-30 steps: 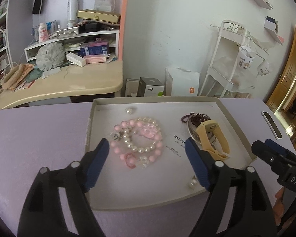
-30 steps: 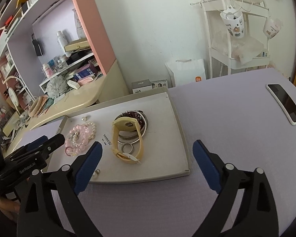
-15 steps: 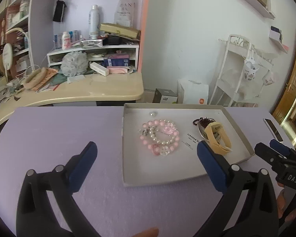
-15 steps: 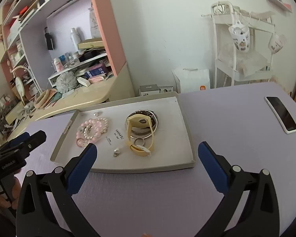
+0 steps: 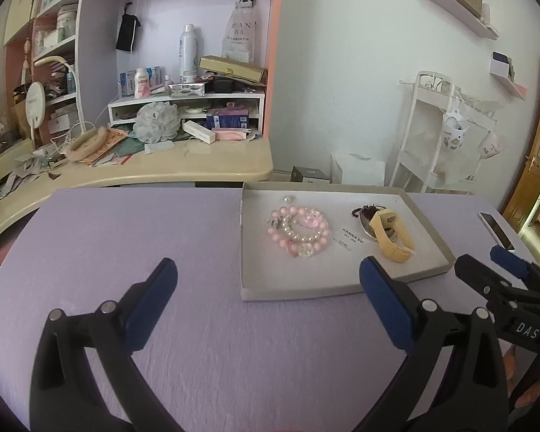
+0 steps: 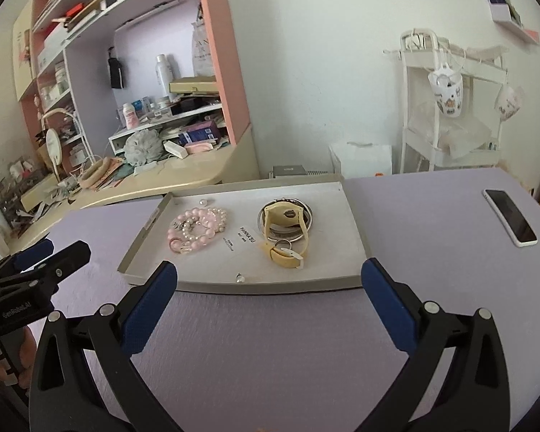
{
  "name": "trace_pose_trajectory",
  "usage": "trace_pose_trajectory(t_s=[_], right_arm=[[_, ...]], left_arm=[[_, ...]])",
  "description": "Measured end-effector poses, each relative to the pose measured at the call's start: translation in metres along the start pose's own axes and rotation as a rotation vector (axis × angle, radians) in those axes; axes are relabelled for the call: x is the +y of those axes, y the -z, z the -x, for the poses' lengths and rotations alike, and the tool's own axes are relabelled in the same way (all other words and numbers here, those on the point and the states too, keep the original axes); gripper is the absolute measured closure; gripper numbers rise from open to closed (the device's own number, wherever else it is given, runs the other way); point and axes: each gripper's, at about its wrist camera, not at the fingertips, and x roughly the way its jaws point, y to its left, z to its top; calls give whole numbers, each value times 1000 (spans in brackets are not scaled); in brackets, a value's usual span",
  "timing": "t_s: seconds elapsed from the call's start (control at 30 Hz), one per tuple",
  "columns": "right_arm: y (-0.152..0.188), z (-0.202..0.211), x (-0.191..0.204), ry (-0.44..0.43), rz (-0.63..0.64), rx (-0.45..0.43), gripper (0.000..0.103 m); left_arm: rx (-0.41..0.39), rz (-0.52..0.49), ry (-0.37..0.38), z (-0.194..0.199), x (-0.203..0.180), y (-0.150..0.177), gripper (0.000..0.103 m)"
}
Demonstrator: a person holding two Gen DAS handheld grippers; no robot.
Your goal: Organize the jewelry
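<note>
Both tools are spread wide and carrying nothing right now; the left gripper with blue pads on black arms (image 5: 268,297) hangs above bare lilac tablecloth (image 5: 126,234), just short of the near-left corner of the shallow grey cardboard tray (image 5: 244,244); the right gripper, same blue-padded build (image 6: 269,293), sits in front of the tray's near edge (image 6: 270,286), touching nothing.

All the jewelry lies in the tray: a heap of pink and white bead bracelets (image 6: 197,228) on the left, a yellow rubbery watch strap (image 6: 282,230) draped over silver metal bangles (image 6: 298,212) on the right, plus a small loose pearl earring (image 6: 240,278) by the front edge.

If I were doing the next grab, I'd come down with one pad either side of a single bracelet strand, not the whole heap; beads roll, so close slowly. There's also a white-edged smartphone (image 6: 510,216) off to the right, well apart.
</note>
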Motion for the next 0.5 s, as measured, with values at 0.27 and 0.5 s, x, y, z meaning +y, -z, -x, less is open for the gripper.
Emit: trace_pose_trajectory(t_s=[0.27, 0.5], right_arm=[[17, 14, 5, 8, 10, -37, 1], [29, 30, 4, 3, -2, -80, 1]], left_arm=[[-46, 33, 22, 20, 3, 24, 2], [-99, 42, 34, 40, -1, 40, 2]])
